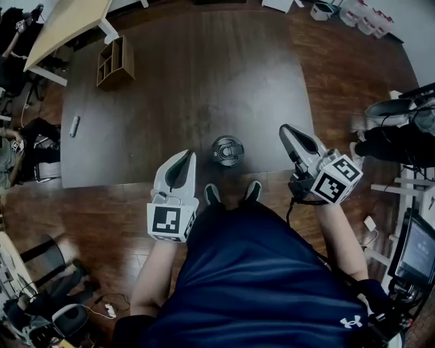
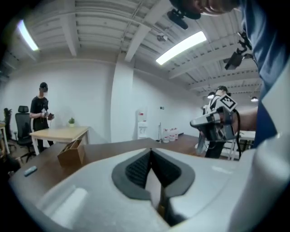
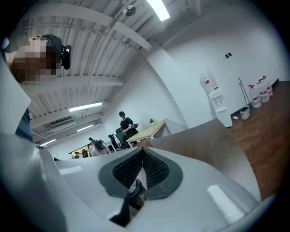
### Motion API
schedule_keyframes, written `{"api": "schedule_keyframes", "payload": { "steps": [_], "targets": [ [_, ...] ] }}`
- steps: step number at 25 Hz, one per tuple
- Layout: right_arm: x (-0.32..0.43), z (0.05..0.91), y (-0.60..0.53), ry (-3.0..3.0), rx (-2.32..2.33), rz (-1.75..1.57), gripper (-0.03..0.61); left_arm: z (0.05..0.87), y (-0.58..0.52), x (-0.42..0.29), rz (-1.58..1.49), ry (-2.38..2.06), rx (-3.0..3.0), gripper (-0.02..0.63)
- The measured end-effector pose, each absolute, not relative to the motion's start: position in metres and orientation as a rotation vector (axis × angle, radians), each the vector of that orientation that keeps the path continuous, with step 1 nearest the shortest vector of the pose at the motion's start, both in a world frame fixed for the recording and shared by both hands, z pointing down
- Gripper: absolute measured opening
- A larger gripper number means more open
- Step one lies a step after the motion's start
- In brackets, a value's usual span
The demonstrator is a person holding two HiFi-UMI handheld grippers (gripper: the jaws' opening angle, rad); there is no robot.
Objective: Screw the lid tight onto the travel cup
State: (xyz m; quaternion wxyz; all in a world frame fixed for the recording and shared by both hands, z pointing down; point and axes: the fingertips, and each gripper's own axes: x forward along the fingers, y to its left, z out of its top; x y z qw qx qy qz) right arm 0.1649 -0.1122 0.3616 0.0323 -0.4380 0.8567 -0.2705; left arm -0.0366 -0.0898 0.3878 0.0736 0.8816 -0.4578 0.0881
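The dark travel cup (image 1: 227,151) stands upright with its lid on top, at the near edge of the dark brown table (image 1: 190,68). My left gripper (image 1: 188,155) hovers just left of the cup, jaws shut with nothing between them. To the cup's right hangs my right gripper (image 1: 286,129), also shut and empty. Neither touches the cup. In the left gripper view the black pads of the left gripper (image 2: 151,152) meet, and the right gripper (image 2: 213,123) shows beyond them. The right gripper view shows the right gripper (image 3: 142,150) pads pressed together. The cup is hidden in both gripper views.
A wooden box organiser (image 1: 114,62) sits at the table's far left corner, and a small grey object (image 1: 74,126) lies near the left edge. A light wooden table (image 1: 68,20) stands beyond. My shoes (image 1: 212,195) are at the table's near edge. Other people are at the left.
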Motion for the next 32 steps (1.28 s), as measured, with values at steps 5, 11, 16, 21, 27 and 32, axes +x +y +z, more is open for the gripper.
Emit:
{"api": "schedule_keyframes", "payload": {
  "steps": [5, 11, 16, 21, 27, 32],
  "targets": [
    [0.171, 0.371, -0.094, 2.668, -1.456, -0.718, 0.011, 0.349, -0.087, -0.016, 0.223, -1.387, 2.698, 0.005],
    [0.179, 0.357, -0.088, 2.715, -1.545, -0.521, 0.011, 0.35, -0.083, -0.007, 0.212, -1.373, 2.673, 0.005],
    [0.179, 0.355, -0.088, 2.737, -1.57, -0.461, 0.011, 0.354, -0.082, -0.008, 0.211, -1.388, 2.65, 0.005],
    [0.179, 0.356, -0.09, 2.744, -1.571, -0.455, 0.011, 0.359, -0.082, -0.009, 0.201, -1.386, 2.651, 0.005],
    [0.182, 0.356, -0.092, 2.74, -1.585, -0.455, 0.011, 0.363, -0.083, -0.009, 0.194, -1.377, 2.646, 0.005],
    [0.183, 0.355, -0.093, 2.734, -1.599, -0.45, 0.011, 0.361, -0.085, -0.011, 0.213, -1.383, 2.634, 0.005]
  ]
}}
